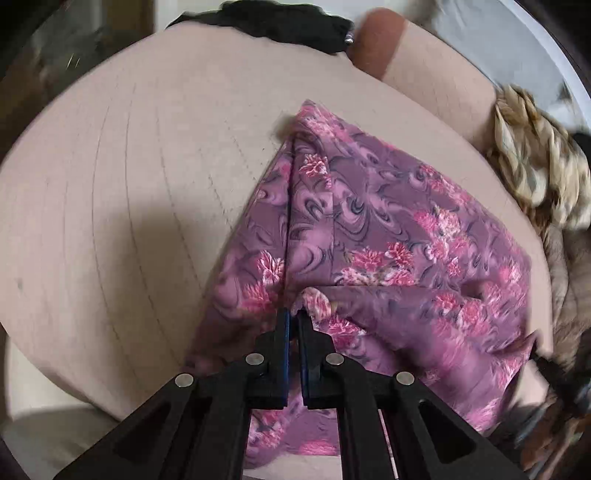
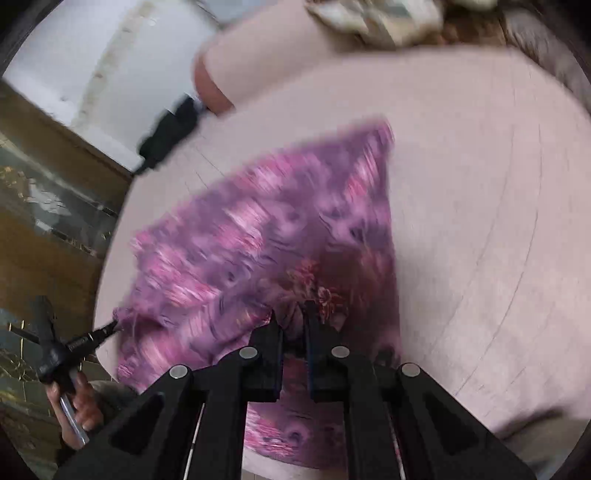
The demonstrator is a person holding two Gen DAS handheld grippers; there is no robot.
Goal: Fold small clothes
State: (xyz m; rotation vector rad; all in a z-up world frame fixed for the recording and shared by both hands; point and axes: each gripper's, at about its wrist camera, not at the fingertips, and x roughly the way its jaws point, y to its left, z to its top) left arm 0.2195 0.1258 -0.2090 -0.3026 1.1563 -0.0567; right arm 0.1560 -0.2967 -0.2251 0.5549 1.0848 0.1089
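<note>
Both the left claw [image 1: 294,314] and right claw [image 2: 293,310] look alike — black angular frames, round silver pins, blue-edged pads.

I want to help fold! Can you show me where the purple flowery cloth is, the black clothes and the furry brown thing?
purple flowery cloth [image 1: 388,229]: left wrist view, middle of its flat top.
black clothes [image 1: 280,22]: left wrist view, middle of the heap.
furry brown thing [image 1: 535,173]: left wrist view, its striped middle.

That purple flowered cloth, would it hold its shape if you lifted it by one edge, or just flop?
Probably flop: the cloth creases and bunches where the left gripper and right gripper pinch it. It looks thin and likely light. On the smooth pink cushion it might slide rather than stay put.
</note>
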